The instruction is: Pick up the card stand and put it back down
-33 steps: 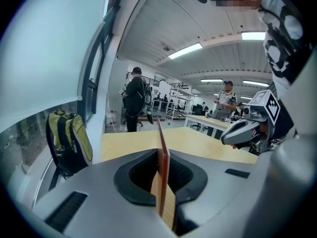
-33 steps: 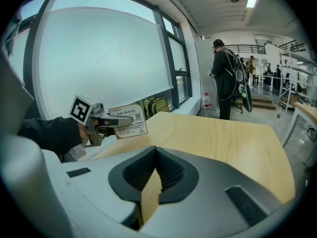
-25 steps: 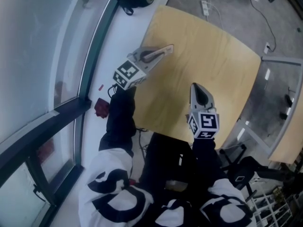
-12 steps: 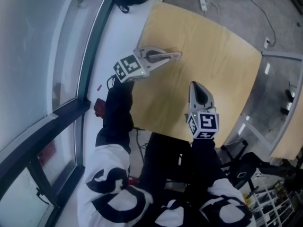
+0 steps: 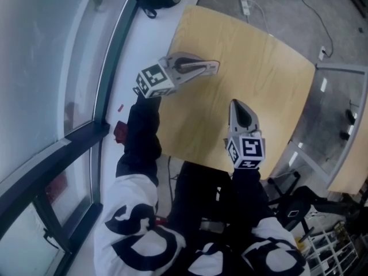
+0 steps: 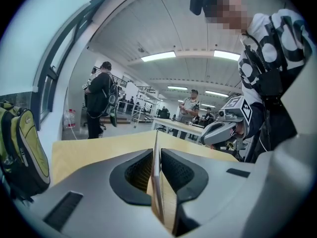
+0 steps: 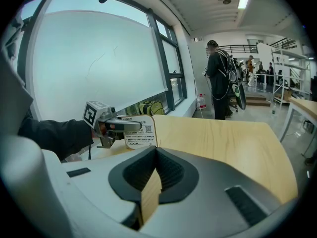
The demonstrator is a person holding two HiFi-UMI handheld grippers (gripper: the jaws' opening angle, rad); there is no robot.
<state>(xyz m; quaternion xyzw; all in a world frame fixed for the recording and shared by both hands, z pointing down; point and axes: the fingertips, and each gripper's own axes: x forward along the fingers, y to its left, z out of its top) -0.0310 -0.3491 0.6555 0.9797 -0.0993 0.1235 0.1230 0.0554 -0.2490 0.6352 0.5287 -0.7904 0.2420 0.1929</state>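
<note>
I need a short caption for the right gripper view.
Left claw opening, card stand between its jaws, over the wooden table.

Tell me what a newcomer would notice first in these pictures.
A pale wooden table fills the middle of the head view. Over its left side, the left gripper has a small printed card stand between its jaws, which are opening. The right gripper hovers empty over the near part of the table, jaws together.
</note>
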